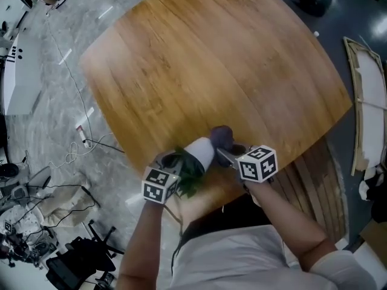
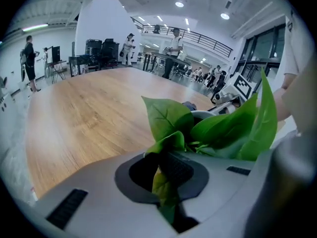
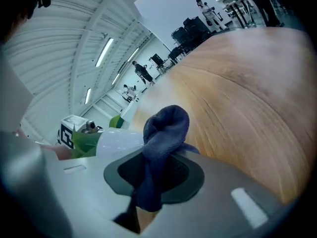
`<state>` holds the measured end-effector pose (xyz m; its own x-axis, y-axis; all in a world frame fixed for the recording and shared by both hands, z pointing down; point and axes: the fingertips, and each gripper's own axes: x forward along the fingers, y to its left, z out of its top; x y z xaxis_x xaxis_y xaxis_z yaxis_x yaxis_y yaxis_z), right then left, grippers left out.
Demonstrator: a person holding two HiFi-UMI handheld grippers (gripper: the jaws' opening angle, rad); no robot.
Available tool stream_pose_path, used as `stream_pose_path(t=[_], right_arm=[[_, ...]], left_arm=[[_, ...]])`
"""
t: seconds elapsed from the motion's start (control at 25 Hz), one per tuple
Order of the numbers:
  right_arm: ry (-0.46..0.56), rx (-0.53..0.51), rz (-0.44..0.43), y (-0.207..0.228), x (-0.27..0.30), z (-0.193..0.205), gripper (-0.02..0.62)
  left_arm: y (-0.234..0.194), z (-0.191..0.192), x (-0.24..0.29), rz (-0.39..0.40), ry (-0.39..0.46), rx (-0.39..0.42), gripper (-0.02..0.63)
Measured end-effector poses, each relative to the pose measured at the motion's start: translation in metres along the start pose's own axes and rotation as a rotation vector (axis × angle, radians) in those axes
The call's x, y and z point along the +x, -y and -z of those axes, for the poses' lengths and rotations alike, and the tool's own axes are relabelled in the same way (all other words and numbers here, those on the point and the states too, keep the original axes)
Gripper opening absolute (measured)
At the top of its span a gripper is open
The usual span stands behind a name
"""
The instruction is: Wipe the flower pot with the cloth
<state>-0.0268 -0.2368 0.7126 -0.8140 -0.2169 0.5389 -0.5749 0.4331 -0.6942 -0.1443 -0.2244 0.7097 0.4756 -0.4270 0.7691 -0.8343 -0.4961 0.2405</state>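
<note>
A white flower pot point(image 1: 201, 151) lies tipped over near the front edge of the round wooden table point(image 1: 211, 71), its green plant point(image 1: 189, 175) pointing toward me. My left gripper point(image 1: 176, 164) is shut on the plant's leaves point(image 2: 198, 128), which fill the space between its jaws point(image 2: 166, 171). My right gripper point(image 1: 225, 155) is shut on a dark blue cloth point(image 1: 222, 136). The bunched cloth point(image 3: 163, 132) sticks out past the right gripper point(image 3: 156, 175) and sits against the pot's far side point(image 3: 119, 140). The pot's base is hidden from me.
The table's front edge point(image 1: 266, 180) runs just under both grippers, with my body right behind it. Cables point(image 1: 78, 144) and a black chair base point(image 1: 78, 258) lie on the floor at the left. A framed panel point(image 1: 369, 101) lies at the right. People stand far off point(image 2: 173, 43).
</note>
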Motion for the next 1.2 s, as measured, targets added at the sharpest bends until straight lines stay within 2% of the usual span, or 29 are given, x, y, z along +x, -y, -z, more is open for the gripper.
stream_pose_path(t=[0.08,0.32,0.4,0.52,0.6,0.68,0.76,0.88,1.0,1.08,1.2], right_arm=[[0.003,-0.024,-0.026,-0.015,-0.002,-0.005,0.066],[0.005,-0.097,-0.221,-0.102,-0.009,-0.032,0.066],[-0.001,-0.107,-0.217,-0.1,-0.008,-0.033,0.066],[0.006,-0.076,-0.121,-0.054,0.0,-0.031,0.066],[0.009,-0.045,-0.034,-0.014,0.006,-0.028,0.066],[0.001,-0.033,0.011,0.004,0.009,-0.024,0.066],[0.004,-0.056,-0.013,-0.009,0.008,-0.027,0.066],[0.024,-0.103,-0.121,-0.061,0.002,-0.035,0.066],[0.023,-0.12,-0.207,-0.102,-0.003,-0.036,0.066],[0.018,-0.136,-0.201,-0.1,-0.003,-0.036,0.066],[0.019,-0.104,-0.124,-0.058,0.006,-0.033,0.066]], left_arm=[[-0.001,-0.001,0.0,-0.008,-0.008,0.036,0.029],[0.003,-0.01,0.0,-0.015,-0.05,0.153,0.028],[0.006,-0.012,0.0,-0.013,-0.055,0.177,0.026],[0.004,-0.013,-0.001,-0.011,-0.048,0.17,0.026],[0.0,-0.012,0.0,-0.001,-0.035,0.105,0.025],[-0.003,-0.008,0.001,0.012,-0.033,0.015,0.025],[-0.006,-0.004,0.002,0.02,-0.041,-0.081,0.025],[-0.01,0.003,0.001,0.032,-0.05,-0.216,0.025],[-0.011,0.008,-0.001,0.044,-0.059,-0.297,0.025],[-0.011,0.008,0.0,0.053,-0.056,-0.329,0.025],[-0.013,0.011,0.001,0.066,-0.037,-0.391,0.025]])
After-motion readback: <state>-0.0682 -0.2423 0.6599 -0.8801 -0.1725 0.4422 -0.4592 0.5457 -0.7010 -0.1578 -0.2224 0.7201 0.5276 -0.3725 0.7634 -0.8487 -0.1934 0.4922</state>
